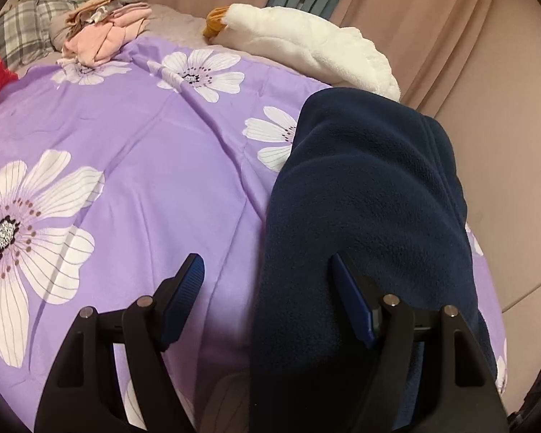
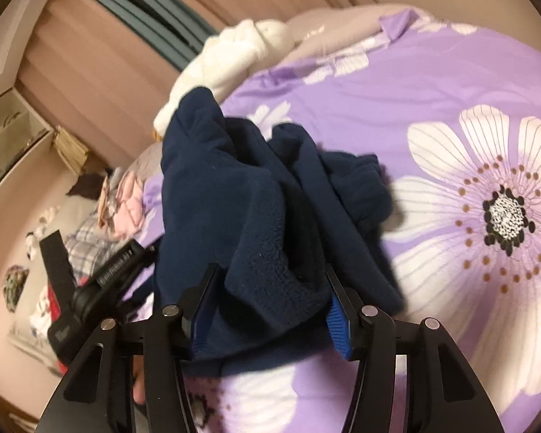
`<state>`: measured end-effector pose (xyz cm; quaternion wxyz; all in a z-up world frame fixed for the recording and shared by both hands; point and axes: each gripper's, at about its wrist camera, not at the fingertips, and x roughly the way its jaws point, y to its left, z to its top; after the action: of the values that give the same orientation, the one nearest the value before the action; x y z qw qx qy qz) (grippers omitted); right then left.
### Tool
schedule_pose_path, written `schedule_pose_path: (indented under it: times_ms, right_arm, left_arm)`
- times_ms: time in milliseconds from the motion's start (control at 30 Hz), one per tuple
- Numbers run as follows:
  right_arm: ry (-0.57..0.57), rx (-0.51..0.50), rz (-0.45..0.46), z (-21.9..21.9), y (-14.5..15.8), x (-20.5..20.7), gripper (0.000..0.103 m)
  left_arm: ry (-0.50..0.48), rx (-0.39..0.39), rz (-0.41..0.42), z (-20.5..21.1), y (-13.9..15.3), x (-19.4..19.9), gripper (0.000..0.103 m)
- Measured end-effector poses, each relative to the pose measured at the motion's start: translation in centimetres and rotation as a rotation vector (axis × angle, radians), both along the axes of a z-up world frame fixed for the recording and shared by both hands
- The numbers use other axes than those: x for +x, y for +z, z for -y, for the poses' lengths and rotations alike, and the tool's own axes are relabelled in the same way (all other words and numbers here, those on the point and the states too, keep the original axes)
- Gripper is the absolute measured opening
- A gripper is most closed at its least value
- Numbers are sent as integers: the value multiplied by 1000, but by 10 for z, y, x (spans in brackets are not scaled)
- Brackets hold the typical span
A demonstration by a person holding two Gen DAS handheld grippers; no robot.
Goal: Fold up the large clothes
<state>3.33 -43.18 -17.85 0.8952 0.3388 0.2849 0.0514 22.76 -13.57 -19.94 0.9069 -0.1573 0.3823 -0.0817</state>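
Only one text shows: small pale lettering along the black handle (image 2: 117, 270) at the left of the right wrist view, apparently "GenRobot AI", though blurred. A faint mark lower down is illegible.

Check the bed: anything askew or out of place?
Yes. The dark navy fleece garment lies bunched in uneven folds on the purple floral bedspread, not flat. A loose pile of pink clothes sits at the far end. No spill or damage shows.
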Motion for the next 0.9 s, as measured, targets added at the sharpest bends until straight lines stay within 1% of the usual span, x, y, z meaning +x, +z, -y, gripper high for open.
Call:
schedule_pose_path:
  times_ms: [67, 133, 200, 233, 267, 300, 367, 433, 533, 567, 633, 667, 700, 733, 767, 800, 867, 900]
  right_arm:
    - [20, -14, 11, -12, 2, 9, 55]
    - [16, -47, 38, -25, 6, 13, 54]
    - [-30, -182, 65, -46, 11, 17, 54]
    - [-46, -204, 70, -48, 10, 17, 49]
    - [-60, -206, 66, -50, 8, 20, 48]
    - [-66, -186, 57, -47, 5, 21, 45]
    - [-86, -163, 48, -38, 3, 22, 38]
    - [-105, -168, 51, -34, 6, 20, 29]
    - [-126, -185, 59, -37, 10, 18, 24]
    - [-135, -190, 69, -38, 12, 16, 23]
    - [-154, -184, 96, -38, 16, 8, 21]
    - [-167, -200, 110, -37, 19, 3, 20]
    - [-195, -245, 129, -37, 25, -2, 19]
    - [-212, -266, 138, -36, 26, -3, 19]
    - [-231, -273, 143, -33, 28, -9, 19]
    - [-242, -258, 142, -28, 28, -13, 19]
    - [-274, -235, 141, -15, 29, -19, 19]
    - [-292, -242, 140, -12, 30, -21, 19]
  left_arm:
    - [5, -9, -12, -2, -2, 2, 73]
    - [15, 18, -9, -2, -2, 3, 73]
    - [26, 50, -4, -1, -3, 3, 73]
    - [29, 45, -9, -2, -4, 4, 73]
    - [29, 22, -23, -5, -6, 5, 73]
    - [23, -4, -35, -8, -7, 7, 73]
    - [12, -47, -50, -12, -9, 9, 73]
    - [9, -45, -44, -11, -8, 8, 73]
    - [12, 1, -14, -6, -2, 3, 73]
    - [15, 6, -12, -6, 0, 1, 73]
    - [15, -11, -22, -11, 4, 0, 73]
    - [10, -36, -29, -15, 7, -1, 73]
    - [7, -54, -35, -18, 11, -2, 73]
    - [5, -57, -38, -20, 14, -3, 73]
    - [3, -40, -39, -20, 18, -5, 73]
    - [-2, -15, -38, -19, 21, -8, 73]
    - [-30, 52, -22, -13, 24, -18, 73]
    - [-43, 59, -16, -12, 24, -24, 73]
